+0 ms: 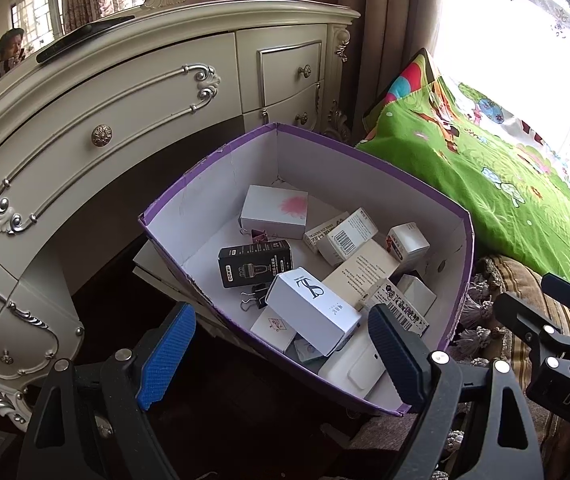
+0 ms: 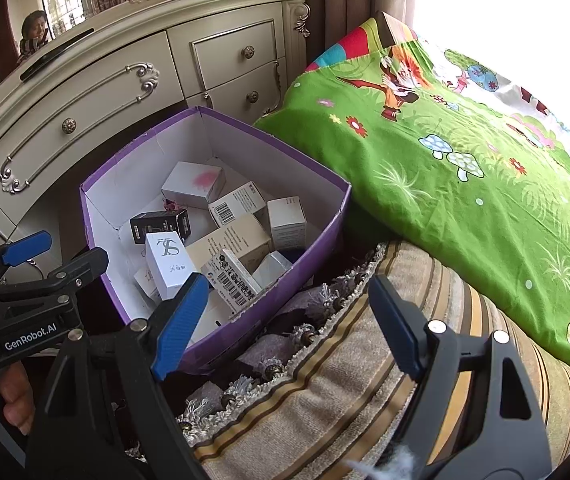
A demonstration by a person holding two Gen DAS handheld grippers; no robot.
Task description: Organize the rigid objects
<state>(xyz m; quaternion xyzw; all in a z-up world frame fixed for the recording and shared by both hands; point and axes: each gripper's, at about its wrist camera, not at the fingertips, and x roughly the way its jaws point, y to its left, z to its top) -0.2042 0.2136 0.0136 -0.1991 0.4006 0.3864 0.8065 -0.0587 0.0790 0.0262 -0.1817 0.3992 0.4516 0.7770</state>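
Both grippers, left (image 1: 281,356) and right (image 2: 289,328), hang spread and empty beside the purple box (image 1: 365,162) of cartons, suggesting sorting is nearly complete; next, locate any remaining item.

Both wrist views look down from close above. The left faces the box (image 1: 365,168) head-on; the right sits further right, over the cushion (image 2: 365,360). They share box, dresser (image 1: 125,92) and quilt (image 2: 465,160).

place: home bedroom | evidence: ornate cream dresser (image 1: 125,92), cartoon-print green bedding (image 2: 445,152), curtains (image 1: 389,32)
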